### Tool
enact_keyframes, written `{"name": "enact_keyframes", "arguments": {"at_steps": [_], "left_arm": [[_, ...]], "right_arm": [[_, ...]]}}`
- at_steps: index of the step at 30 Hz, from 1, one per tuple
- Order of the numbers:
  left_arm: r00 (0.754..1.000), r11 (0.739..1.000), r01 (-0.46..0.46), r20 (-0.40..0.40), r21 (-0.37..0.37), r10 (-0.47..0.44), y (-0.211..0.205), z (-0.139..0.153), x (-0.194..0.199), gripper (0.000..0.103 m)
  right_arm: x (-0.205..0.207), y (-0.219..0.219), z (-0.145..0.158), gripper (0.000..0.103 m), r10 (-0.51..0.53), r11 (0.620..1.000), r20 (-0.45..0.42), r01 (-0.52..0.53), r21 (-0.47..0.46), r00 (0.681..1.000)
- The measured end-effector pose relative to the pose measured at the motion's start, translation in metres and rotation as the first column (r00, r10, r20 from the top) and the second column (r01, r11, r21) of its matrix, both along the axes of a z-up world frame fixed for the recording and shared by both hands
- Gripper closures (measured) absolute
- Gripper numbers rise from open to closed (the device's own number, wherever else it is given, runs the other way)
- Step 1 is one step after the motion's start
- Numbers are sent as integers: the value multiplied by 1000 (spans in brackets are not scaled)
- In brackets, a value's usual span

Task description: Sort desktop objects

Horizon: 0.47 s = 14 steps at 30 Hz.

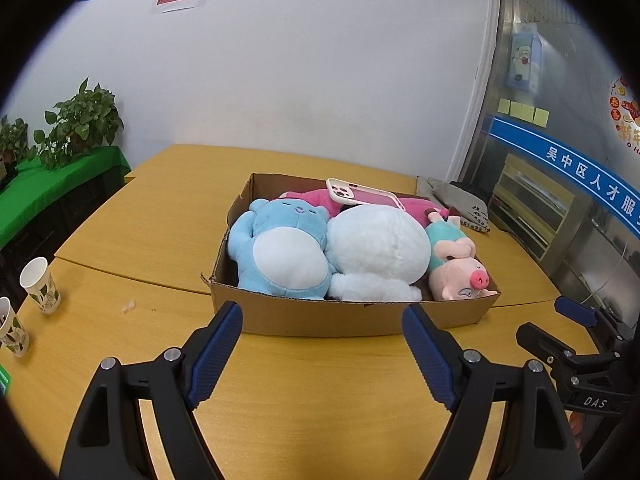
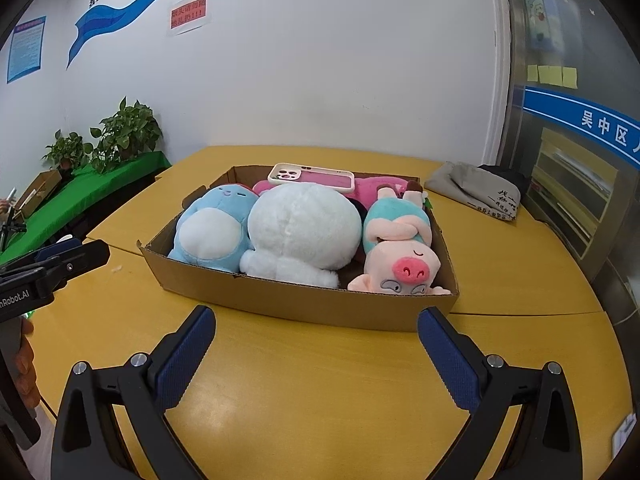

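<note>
On the yellow table (image 2: pixel 320 380) the box (image 2: pixel 304 300) already holds the plush toys (image 2: pixel 304 232) and phone case (image 2: pixel 312 176), while my left gripper (image 1: pixel 322 354) and right gripper (image 2: pixel 316 356) hover before it, spread wide and empty, so I judge sorting finished or awaiting another pick.

Access: tabletop open on near side, box packed full.
Bare table (image 1: pixel 320 392) btwn both grippers and cardboard box (image 2: pixel 304 304); no obstruction there. Box interior crammed w/ blue plush (image 1: pixel 280 248), white plush (image 2: pixel 304 228), pig plush (image 2: pixel 400 256), phone case (image 2: pixel 312 176) on top; no gaps. Left flank: paper cups (image 1: pixel 40 284). Far right: folded cloth (image 2: pixel 476 192).
</note>
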<state>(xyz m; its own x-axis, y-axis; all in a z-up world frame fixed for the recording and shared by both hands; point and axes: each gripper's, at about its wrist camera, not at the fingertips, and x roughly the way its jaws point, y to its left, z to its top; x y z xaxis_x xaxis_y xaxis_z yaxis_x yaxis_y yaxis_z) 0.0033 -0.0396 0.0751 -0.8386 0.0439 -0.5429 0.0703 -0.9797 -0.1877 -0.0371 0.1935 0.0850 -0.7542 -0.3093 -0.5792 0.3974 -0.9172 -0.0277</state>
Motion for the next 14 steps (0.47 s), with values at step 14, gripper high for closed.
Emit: {"name": "enact_keyframes", "arguments": {"at_steps": [14], "left_arm": [[998, 1000, -10, 69, -8, 10, 9, -19, -35, 20]], "right_arm": [[-27, -8, -17, 0, -32, 999, 33, 32, 4, 999]]}}
